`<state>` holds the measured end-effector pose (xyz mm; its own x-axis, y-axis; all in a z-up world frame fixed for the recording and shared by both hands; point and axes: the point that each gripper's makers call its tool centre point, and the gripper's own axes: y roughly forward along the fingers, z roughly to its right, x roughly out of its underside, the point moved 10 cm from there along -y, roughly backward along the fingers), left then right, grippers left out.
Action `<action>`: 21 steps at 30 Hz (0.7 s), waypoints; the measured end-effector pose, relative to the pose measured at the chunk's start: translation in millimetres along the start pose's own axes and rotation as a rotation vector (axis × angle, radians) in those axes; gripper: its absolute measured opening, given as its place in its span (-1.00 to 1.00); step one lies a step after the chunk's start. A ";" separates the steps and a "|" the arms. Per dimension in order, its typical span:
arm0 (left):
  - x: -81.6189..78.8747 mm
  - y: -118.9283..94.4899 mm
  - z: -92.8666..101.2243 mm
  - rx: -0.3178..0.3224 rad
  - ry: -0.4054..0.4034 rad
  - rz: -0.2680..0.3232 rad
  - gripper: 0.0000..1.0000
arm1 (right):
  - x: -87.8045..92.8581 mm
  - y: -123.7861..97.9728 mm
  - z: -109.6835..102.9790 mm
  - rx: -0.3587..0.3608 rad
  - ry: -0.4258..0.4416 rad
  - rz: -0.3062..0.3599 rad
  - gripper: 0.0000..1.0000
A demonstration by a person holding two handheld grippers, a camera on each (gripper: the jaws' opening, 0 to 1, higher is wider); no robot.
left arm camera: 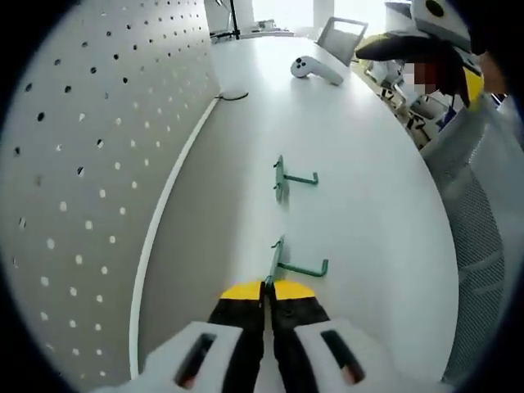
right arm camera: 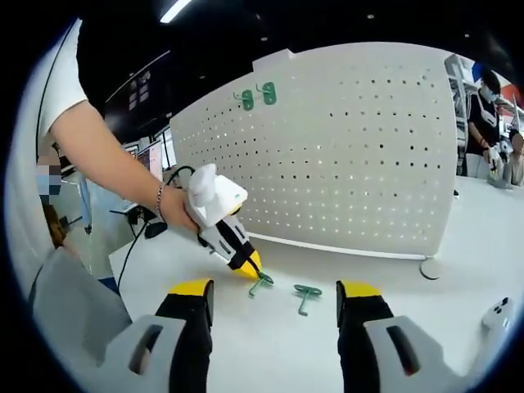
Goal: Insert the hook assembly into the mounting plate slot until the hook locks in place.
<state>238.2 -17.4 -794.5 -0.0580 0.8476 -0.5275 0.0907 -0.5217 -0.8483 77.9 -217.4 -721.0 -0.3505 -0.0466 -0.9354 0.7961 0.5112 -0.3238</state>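
Left gripper view: left gripper (left arm camera: 268, 293) closed on near green hook (left arm camera: 288, 264), pinching its flat back plate on white table (left arm camera: 368, 205); second hook (left arm camera: 286, 178) farther along table, pegboard (left arm camera: 98, 164) beside. Probably light, stiff, thin wire; best taken by plate. Right gripper (right arm camera: 274, 303) wide apart, empty, short of hooks.

Open tabletop (right arm camera: 458, 246) btwn 2 hooks; pegboard (right arm camera: 360, 147) walls off 1 side
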 end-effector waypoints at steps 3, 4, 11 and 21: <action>0.3 -1.0 1.2 0.000 0.002 0.011 -0.98 | -0.1 0.1 0.0 0.000 0.000 0.001 0.17; 0.1 -1.5 1.4 0.006 -0.013 0.020 -0.98 | -0.1 0.0 0.0 0.000 0.000 0.001 0.17; -2.4 -7.9 1.6 -0.003 -0.020 0.071 -0.98 | -0.3 0.0 0.1 0.003 -0.005 0.002 0.19; -10.7 -25.2 -1.4 -0.039 -0.038 0.164 -0.98 | -0.8 -0.1 -0.3 0.001 -0.005 0.006 0.18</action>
<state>238.0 -13.1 -767.3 -0.0770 0.7466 -0.6608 0.1405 -0.6480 -0.7485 78.0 -217.1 -720.2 -0.3432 -0.0473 -0.9381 0.7987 0.5108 -0.3180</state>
